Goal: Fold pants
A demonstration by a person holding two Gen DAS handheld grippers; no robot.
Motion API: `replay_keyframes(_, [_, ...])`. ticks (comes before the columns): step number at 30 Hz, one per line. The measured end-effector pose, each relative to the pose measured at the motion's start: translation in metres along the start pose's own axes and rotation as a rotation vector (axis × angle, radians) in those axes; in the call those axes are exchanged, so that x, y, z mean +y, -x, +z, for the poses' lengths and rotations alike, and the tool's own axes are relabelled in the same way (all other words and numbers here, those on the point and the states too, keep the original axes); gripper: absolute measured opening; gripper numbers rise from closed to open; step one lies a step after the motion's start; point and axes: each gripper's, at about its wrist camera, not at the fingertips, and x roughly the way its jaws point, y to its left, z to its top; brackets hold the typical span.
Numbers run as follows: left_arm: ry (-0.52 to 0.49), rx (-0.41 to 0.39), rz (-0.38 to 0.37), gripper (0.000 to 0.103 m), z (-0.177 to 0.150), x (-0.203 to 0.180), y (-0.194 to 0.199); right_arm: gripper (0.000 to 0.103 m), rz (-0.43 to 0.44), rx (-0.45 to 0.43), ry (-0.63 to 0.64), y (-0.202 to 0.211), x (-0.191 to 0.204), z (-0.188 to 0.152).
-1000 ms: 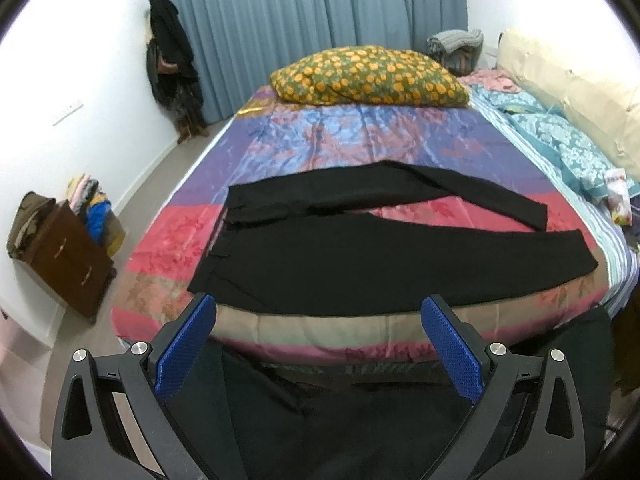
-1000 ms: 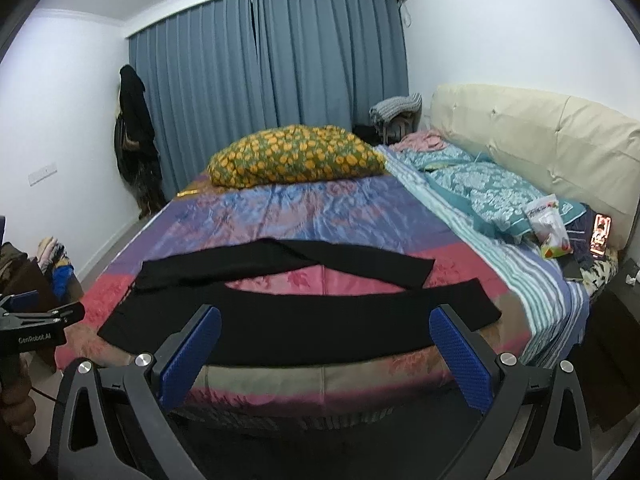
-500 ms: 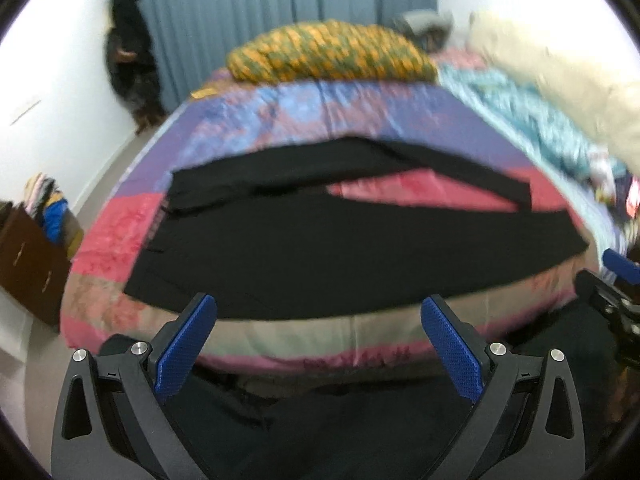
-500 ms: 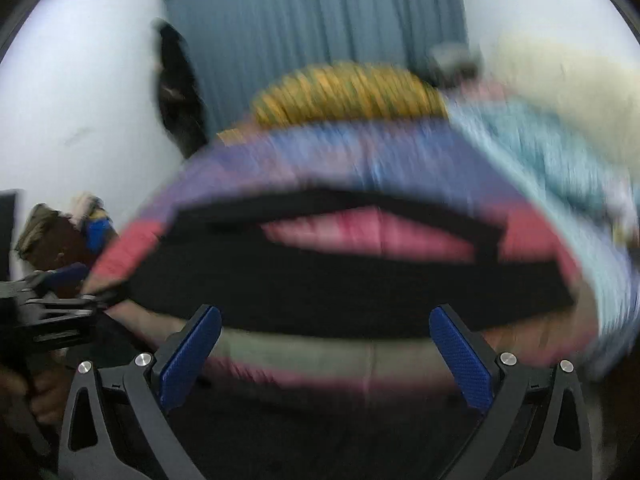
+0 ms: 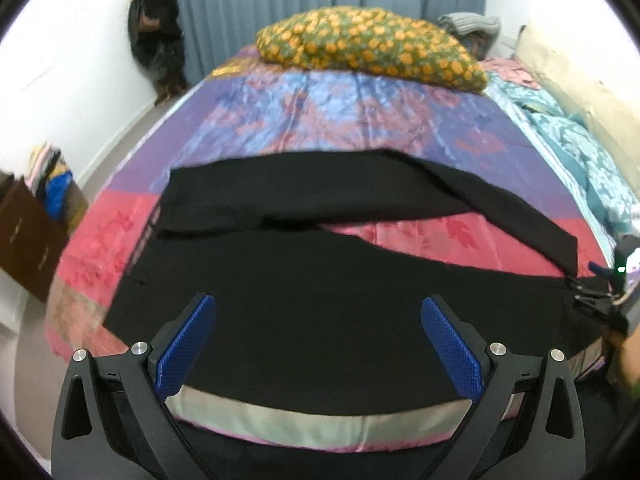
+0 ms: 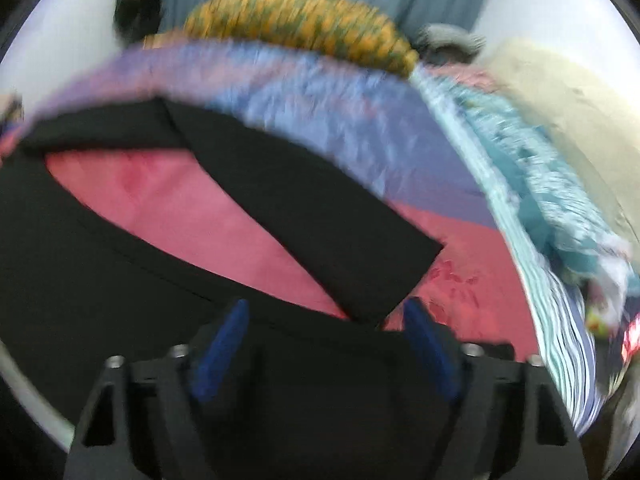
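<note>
Bed (image 5: 304, 128) carries the pants (image 5: 320, 300) flat, legs splayed, nothing folded yet. I've got left gripper (image 5: 318, 346) wide open, empty, over them; right gripper (image 6: 326, 354) open at the hem.

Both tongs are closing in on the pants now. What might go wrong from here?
The right tongs sit where the two leg cuffs of the black pants meet, so they may pinch both. The pants lie near the bed edge and might slide off. The right view is blurred, making aim uncertain.
</note>
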Motion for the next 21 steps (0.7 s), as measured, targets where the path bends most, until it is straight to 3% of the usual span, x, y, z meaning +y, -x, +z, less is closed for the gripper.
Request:
replay_keyframes(2, [0.008, 0.059, 0.012, 0.102, -0.008, -0.002, -0.019, 0.072, -0.001, 0.04, 0.073, -0.033, -0.002, 0.001])
replay_keyframes(4, [-0.004, 0.117, 0.034, 0.102, -0.017, -0.004, -0.037, 0.071, 0.001, 0.024, 0.102, -0.05, -0.005, 0.005])
replay_keyframes(5, [-0.016, 0.148, 0.05, 0.102, -0.022, -0.006, -0.047, 0.058, 0.018, 0.017, 0.093, -0.054, -0.01, 0.008])
replay_keyframes(6, [-0.027, 0.174, 0.068, 0.102, -0.026, -0.007, -0.055, 0.012, 0.045, 0.022, 0.076, -0.058, -0.015, 0.013])
replay_keyframes(7, [-0.034, 0.193, 0.081, 0.102, -0.029, -0.008, -0.06, 0.005, 0.074, 0.051, 0.054, -0.061, -0.021, 0.023])
replay_keyframes(10, [-0.038, 0.214, 0.088, 0.102, -0.027, -0.011, -0.068, 0.005, 0.138, 0.019, -0.027, -0.045, -0.054, 0.074])
replay_keyframes(11, [-0.037, 0.208, 0.086, 0.102, -0.024, -0.012, -0.068, 0.006, 0.14, -0.005, -0.047, -0.037, -0.075, 0.107])
replay_keyframes(13, [-0.032, 0.193, 0.082, 0.102, -0.015, -0.018, -0.068, 0.025, 0.145, -0.016, -0.121, -0.04, -0.123, 0.168])
replay_keyframes(14, [-0.029, 0.185, 0.077, 0.102, -0.009, -0.022, -0.069, 0.052, 0.129, -0.006, -0.171, -0.047, -0.15, 0.193])
replay_keyframes(15, [-0.028, 0.18, 0.072, 0.102, -0.004, -0.025, -0.07, 0.064, 0.088, -0.017, -0.211, -0.051, -0.173, 0.21])
replay_keyframes(18, [-0.022, 0.155, 0.063, 0.102, 0.004, -0.033, -0.068, 0.066, -0.111, -0.058, -0.332, -0.056, -0.227, 0.231])
replay_keyframes(21, [-0.024, 0.158, 0.078, 0.102, -0.001, -0.03, -0.078, 0.065, -0.084, -0.093, -0.43, -0.061, -0.228, 0.217])
